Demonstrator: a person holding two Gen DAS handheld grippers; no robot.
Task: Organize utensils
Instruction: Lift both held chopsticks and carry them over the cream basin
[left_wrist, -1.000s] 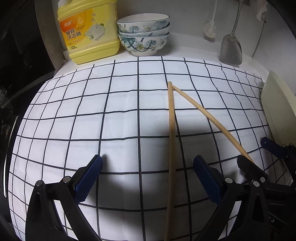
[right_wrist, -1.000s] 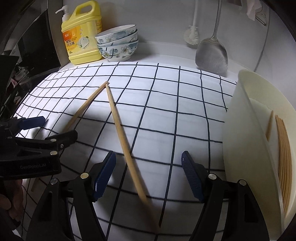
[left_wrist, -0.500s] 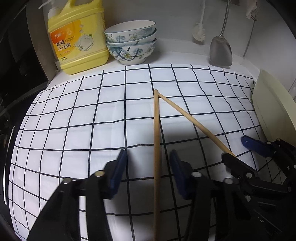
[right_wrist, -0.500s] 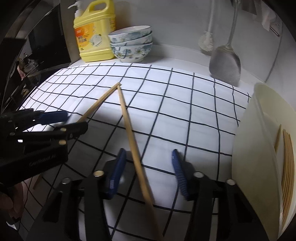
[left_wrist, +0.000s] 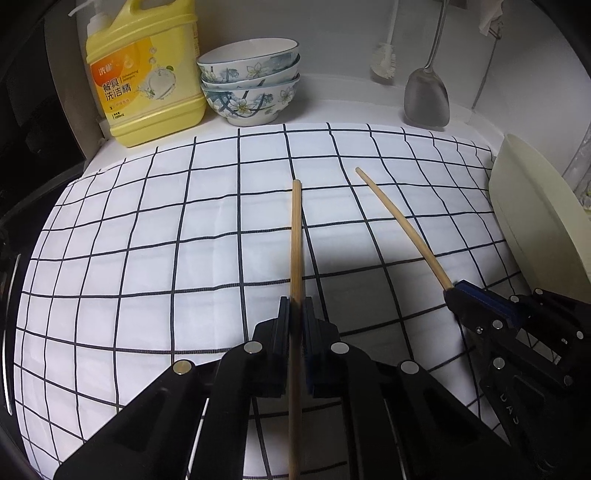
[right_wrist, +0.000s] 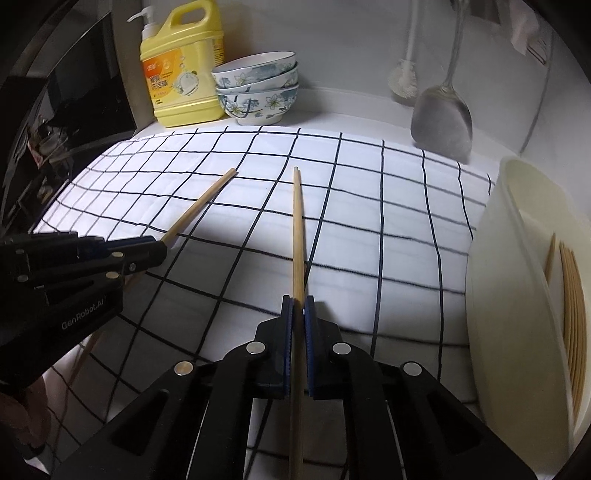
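Observation:
My left gripper (left_wrist: 295, 306) is shut on a wooden chopstick (left_wrist: 296, 236) that points forward over the checked cloth. My right gripper (right_wrist: 298, 304) is shut on a second chopstick (right_wrist: 298, 229) the same way. In the left wrist view the right gripper (left_wrist: 456, 290) shows at the right with its chopstick (left_wrist: 402, 229). In the right wrist view the left gripper (right_wrist: 160, 247) shows at the left with its chopstick (right_wrist: 201, 203). A cream utensil holder (right_wrist: 517, 295) at the right holds several chopsticks (right_wrist: 574, 306).
A white cloth with a black grid (left_wrist: 166, 240) covers the counter. At the back stand a yellow detergent bottle (left_wrist: 144, 74), a stack of floral bowls (left_wrist: 251, 81), a hanging brush (left_wrist: 384, 66) and a metal spatula (left_wrist: 426, 96). The holder's rim (left_wrist: 535, 206) stands at the right edge.
Both grippers closed from open onto the two chopsticks. The chopstick tips, which touched on the cloth, have moved apart and lifted.

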